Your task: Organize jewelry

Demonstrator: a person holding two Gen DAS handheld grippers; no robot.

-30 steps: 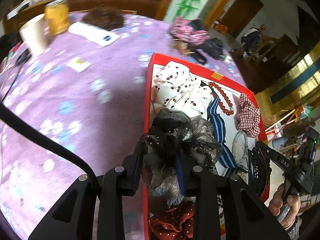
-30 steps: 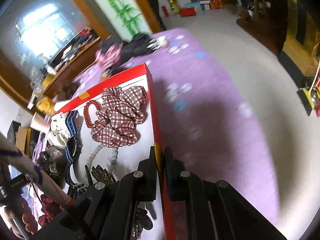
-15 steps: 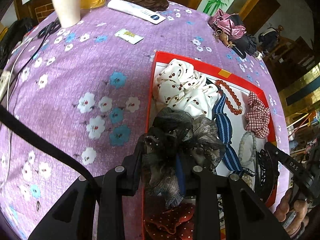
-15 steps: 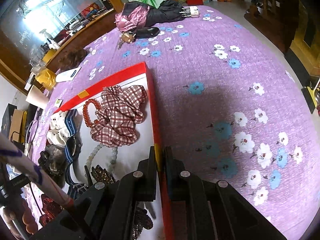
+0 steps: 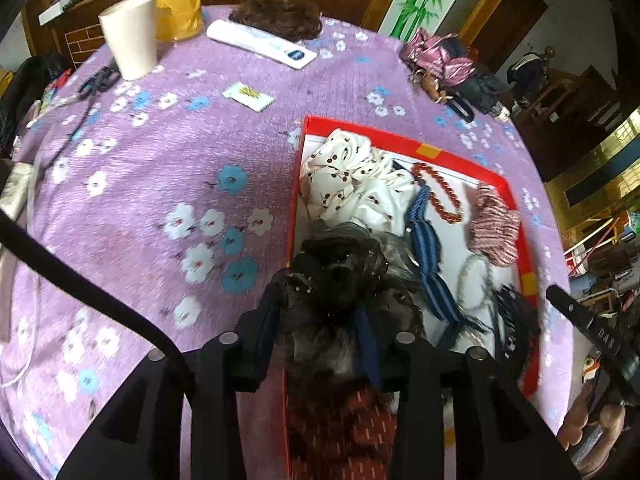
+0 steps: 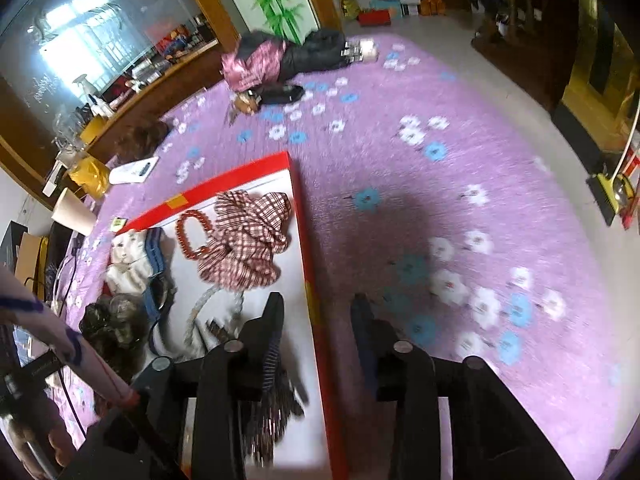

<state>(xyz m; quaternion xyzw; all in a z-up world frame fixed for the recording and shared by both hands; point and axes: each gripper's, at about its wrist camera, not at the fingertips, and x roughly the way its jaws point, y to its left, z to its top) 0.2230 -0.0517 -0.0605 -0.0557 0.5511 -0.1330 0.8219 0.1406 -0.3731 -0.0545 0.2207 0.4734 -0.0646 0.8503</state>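
- Your left gripper has its jaws opening, the black gauzy scrunchie still between them, over the left edge of the red box.
- Only the left wrist view shows the white cup and white cherry-print scrunchie clearly, near the table's far left edge.
- Your right gripper is opening too, fingers standing either side of the box's right wall, clear of it.
- Only the right view shows the plaid scrunchie beside the red bead bracelet sharply.
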